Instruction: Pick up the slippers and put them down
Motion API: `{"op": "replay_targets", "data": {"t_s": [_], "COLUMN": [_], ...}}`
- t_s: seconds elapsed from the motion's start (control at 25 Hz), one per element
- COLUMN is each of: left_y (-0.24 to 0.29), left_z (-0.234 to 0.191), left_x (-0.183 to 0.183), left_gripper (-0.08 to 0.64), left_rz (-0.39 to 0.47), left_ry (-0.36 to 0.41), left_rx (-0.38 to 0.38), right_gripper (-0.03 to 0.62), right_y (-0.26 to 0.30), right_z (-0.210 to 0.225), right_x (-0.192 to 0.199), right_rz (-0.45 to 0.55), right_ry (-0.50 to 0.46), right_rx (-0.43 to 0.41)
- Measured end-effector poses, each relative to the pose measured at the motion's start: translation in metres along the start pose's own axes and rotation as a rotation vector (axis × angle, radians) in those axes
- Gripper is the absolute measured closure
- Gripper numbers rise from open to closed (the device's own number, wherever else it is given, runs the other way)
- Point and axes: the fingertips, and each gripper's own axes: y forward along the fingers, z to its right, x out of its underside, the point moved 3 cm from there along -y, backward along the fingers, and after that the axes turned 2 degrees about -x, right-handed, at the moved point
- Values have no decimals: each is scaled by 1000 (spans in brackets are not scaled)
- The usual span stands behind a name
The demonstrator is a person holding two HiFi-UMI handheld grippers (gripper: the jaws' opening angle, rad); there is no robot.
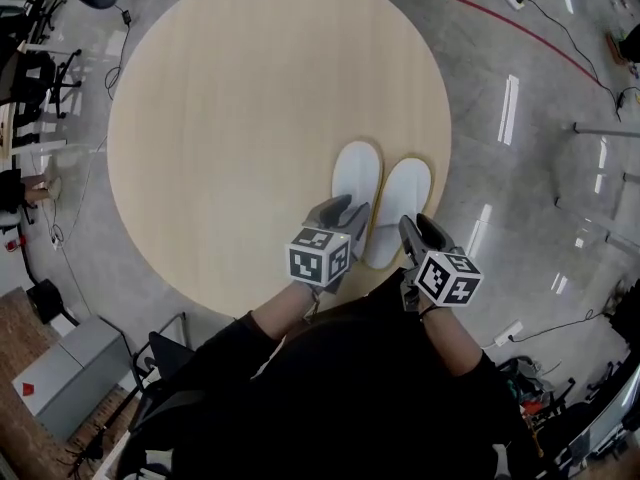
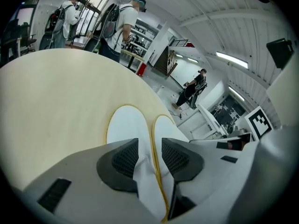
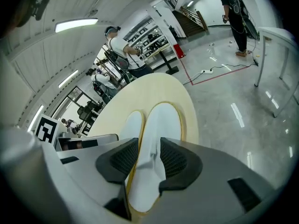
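Note:
Two white slippers with yellow rims lie side by side, flat on the round wooden table (image 1: 250, 118), near its front right edge. My left gripper (image 1: 347, 211) hangs over the heel of the left slipper (image 1: 355, 173). In the left gripper view the jaws of the left gripper (image 2: 149, 157) stand apart with the left slipper (image 2: 124, 127) showing between them. My right gripper (image 1: 422, 230) is over the heel of the right slipper (image 1: 400, 203). The right gripper view shows the right gripper (image 3: 149, 157) open around the white upper of the right slipper (image 3: 163, 120). Neither slipper is lifted.
The table stands on a glossy grey floor with cables and a red tape line (image 1: 520, 28). Office chairs (image 1: 40, 68) are at the left and a grey cabinet (image 1: 70, 373) at the lower left. People (image 2: 121, 22) stand far off.

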Motion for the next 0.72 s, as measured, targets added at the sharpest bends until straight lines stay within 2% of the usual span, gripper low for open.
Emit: {"op": "replay_targets", "data": {"t_s": [0.24, 0.28, 0.36, 0.4, 0.48, 0.72], "left_y": [21, 24, 29, 30, 30, 8], "left_z": [-9, -10, -13, -15, -17, -5], "left_x": [5, 7, 10, 11, 12, 9], "left_gripper": [400, 412, 484, 518, 526, 528], "left_rz": [-41, -50, -63, -67, -74, -17], "left_ry": [-1, -8, -26, -32, -27, -49], "left_rx": [1, -3, -21, -30, -38, 23], "right_gripper": [459, 464, 534, 546, 557, 560], "right_y": [19, 21, 23, 23, 24, 8], "right_z": [9, 10, 15, 17, 16, -2], "right_x": [4, 3, 1, 1, 1, -5], "right_rz": [-46, -48, -46, -46, -48, 0], "right_ry": [29, 36, 49, 51, 47, -33], "right_rx": [-1, -5, -7, -7, -11, -37]}}
